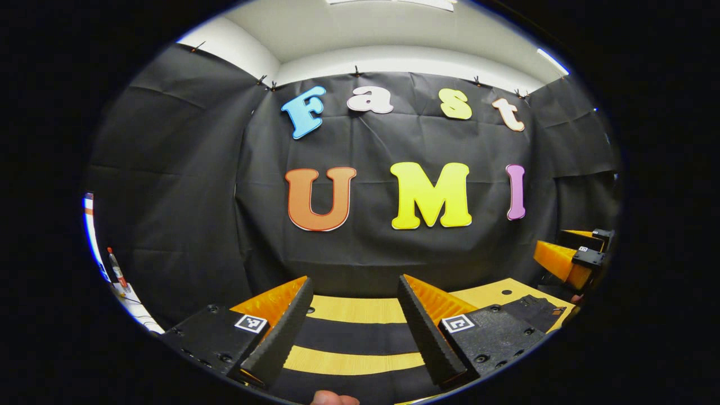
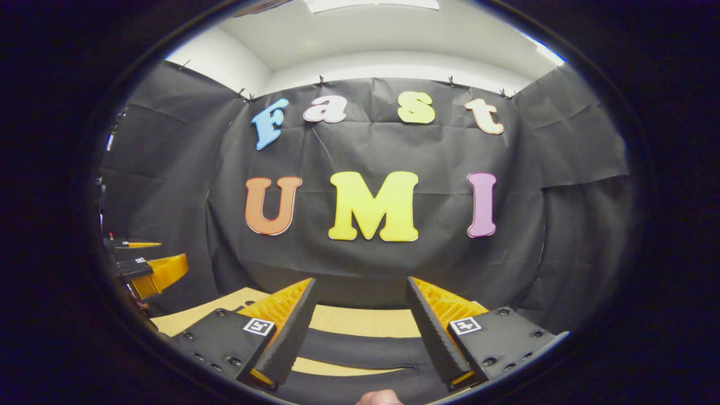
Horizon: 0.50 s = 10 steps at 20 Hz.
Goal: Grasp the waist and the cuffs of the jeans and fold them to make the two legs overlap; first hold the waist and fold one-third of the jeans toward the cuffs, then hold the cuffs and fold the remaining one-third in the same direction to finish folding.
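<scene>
Pale wooden table (image 1: 360, 309) — smooth, matt — under dark cloth jeans (image 1: 360, 337).

The table (image 1: 360, 309) is pale yellow wood with a fine grain; the jeans (image 1: 360, 337) lying across it are black, so wood and cloth alternate in yellow and dark bands; in the right gripper view the jeans (image 2: 360, 349) read the same black over the same yellow table (image 2: 360, 320); the booth wall (image 1: 185, 185) is matt black cloth, creased; the ceiling (image 1: 360, 28) above is off-white; a small square black-and-white marker (image 1: 251, 323) sits by the left gripper (image 1: 354, 337)
</scene>
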Tool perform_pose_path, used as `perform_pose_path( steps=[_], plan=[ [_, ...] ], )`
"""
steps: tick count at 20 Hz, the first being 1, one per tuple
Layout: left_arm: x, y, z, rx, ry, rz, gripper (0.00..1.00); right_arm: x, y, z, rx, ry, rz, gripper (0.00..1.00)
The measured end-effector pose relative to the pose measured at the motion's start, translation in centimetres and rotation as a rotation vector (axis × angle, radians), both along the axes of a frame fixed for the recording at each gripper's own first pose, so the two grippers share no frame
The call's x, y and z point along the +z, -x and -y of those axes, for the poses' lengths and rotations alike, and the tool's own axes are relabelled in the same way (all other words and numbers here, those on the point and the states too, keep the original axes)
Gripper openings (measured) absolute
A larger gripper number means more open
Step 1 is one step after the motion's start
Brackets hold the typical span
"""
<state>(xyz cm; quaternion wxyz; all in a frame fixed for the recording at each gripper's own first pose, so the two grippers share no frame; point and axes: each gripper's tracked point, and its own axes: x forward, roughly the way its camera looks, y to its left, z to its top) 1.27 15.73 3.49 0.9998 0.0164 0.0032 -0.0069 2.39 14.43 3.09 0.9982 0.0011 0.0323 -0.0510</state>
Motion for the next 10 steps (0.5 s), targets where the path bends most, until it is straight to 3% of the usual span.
perform_pose_path(
  steps=[1, 2, 3, 8, 10],
  plan=[
    [0.1, -0.1, -0.4, 0.002, 0.007, -0.001, 0.96, 0.0, -0.2, -0.2, -0.009, -0.002, -0.009, 0.99],
    [0.0, 0.0, -0.8, -0.001, 0.015, -0.002, 1.0, -0.2, -0.5, -0.4, -0.012, -0.004, -0.016, 0.94],
    [0.0, -0.1, -0.9, -0.006, 0.017, 0.002, 0.96, -0.1, -0.6, -0.5, -0.014, 0.001, -0.014, 0.94],
    [-0.4, -0.9, -0.5, -0.031, 0.024, -0.001, 1.0, 0.0, -1.2, 0.2, -0.028, 0.017, -0.009, 0.94],
    [-0.9, -1.0, 0.2, -0.036, 0.034, -0.015, 0.96, -0.1, -1.2, 1.0, -0.034, 0.015, -0.017, 0.97]
  ],
)
